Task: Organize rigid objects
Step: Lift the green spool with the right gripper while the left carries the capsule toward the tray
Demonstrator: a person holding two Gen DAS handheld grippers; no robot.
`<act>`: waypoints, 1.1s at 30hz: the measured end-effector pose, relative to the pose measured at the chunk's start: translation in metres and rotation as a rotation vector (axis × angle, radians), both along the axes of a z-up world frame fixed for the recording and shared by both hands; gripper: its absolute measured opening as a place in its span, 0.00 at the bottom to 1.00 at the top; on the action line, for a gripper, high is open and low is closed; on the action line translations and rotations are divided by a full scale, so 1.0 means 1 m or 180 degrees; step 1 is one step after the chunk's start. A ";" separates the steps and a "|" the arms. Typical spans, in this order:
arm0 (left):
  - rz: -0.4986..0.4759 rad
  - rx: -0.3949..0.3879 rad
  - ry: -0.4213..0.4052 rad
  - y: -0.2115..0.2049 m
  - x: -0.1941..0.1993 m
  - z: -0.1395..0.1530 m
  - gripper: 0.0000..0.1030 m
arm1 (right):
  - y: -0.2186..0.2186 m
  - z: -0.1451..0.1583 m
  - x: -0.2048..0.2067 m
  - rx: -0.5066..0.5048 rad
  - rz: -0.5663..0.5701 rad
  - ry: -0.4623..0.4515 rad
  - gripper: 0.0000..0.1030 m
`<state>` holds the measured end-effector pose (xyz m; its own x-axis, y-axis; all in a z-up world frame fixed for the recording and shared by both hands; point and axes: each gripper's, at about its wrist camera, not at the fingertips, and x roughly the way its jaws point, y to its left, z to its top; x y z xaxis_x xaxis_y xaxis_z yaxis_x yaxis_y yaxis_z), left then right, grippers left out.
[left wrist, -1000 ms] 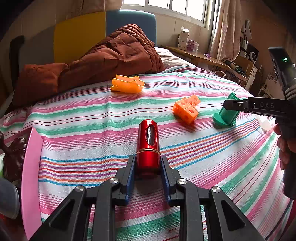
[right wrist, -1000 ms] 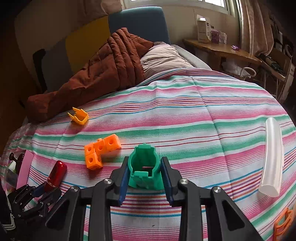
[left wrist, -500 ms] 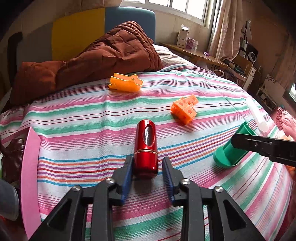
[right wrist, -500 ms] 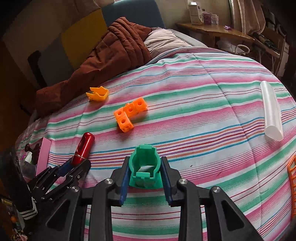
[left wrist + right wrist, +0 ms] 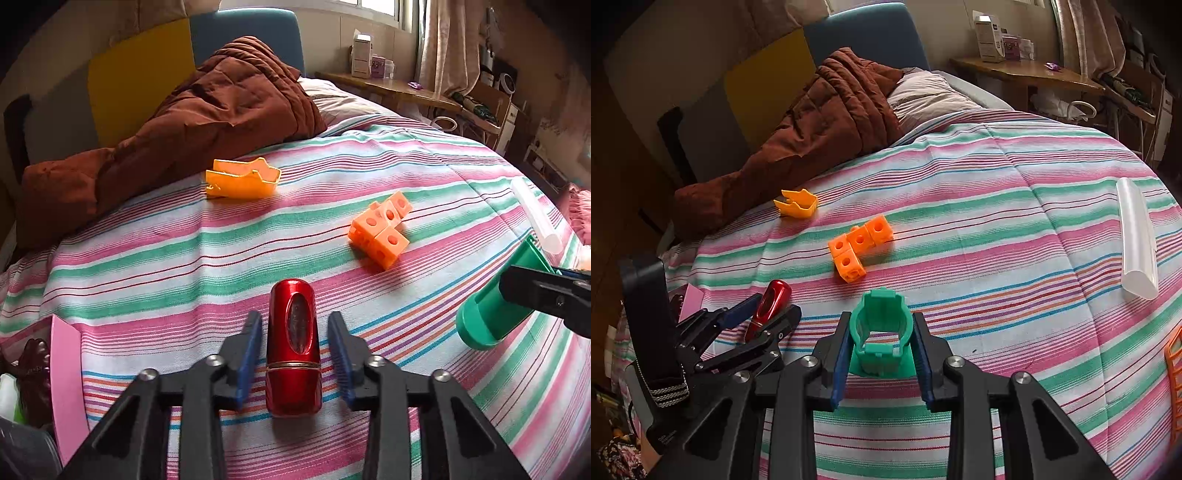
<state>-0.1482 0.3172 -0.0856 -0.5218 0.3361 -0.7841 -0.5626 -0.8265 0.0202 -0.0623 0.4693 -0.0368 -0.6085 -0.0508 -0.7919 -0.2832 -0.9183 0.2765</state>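
Straddling the red cylinder while the green piece stays out of its way

Left claw (image 5: 294, 321) has just been narrowing, yet gaps show on both sides, so it is released, not gripping; red metal cylinder (image 5: 293, 350) lies on the striped bedspread (image 5: 184, 258) between its pads, long axis running straight ahead along the fingers; the left hand is plainly the nearer one. Right claw (image 5: 881, 318) is clenched on the green plastic socket (image 5: 877, 360), off to the left claw's right; squeezing squarely across the cylinder looks like the next need.
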 end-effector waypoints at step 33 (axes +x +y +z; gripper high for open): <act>0.0073 0.0413 -0.0396 -0.090 0.110 0.008 0.25 | -0.041 0.000 0.000 0.0465 0.0428 0.0058 0.29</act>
